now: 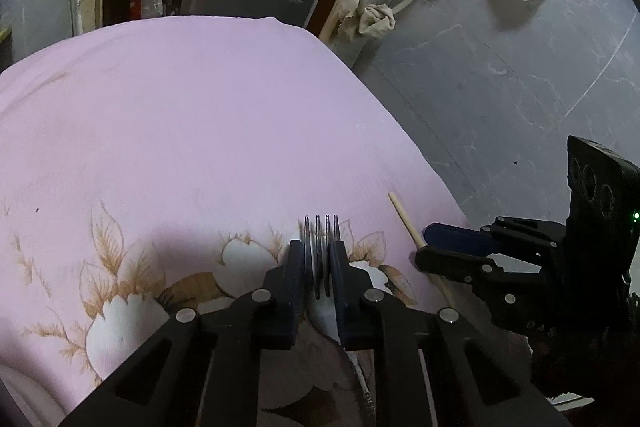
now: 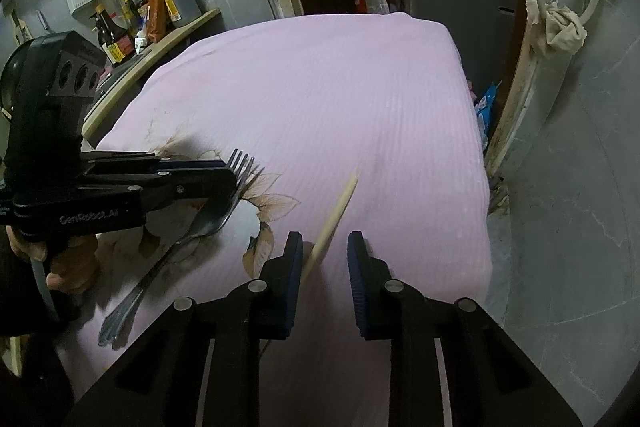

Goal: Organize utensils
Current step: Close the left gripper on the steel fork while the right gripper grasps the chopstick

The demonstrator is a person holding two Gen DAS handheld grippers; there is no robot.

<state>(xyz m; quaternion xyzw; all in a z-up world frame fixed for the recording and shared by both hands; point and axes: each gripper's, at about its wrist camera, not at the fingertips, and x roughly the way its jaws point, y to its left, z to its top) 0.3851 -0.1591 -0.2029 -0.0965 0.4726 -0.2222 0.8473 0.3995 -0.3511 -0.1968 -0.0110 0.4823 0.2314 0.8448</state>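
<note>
On the pink cloth (image 1: 200, 115), I am gripping the forks (image 1: 321, 251) in the left gripper (image 1: 318, 267); at 3 o'clock the right gripper (image 2: 324, 259) is standing slightly apart around a chopstick (image 2: 332, 219), unclamped.

pink cloth (image 1: 200, 107) with brown-and-white flower print, silver fork (image 1: 321, 251).

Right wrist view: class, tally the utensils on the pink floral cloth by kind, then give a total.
Silver metal forks: 2, apparently stacked, tines gripped by the left tool
Pale wooden chopstick: 1
Total: 3
</note>
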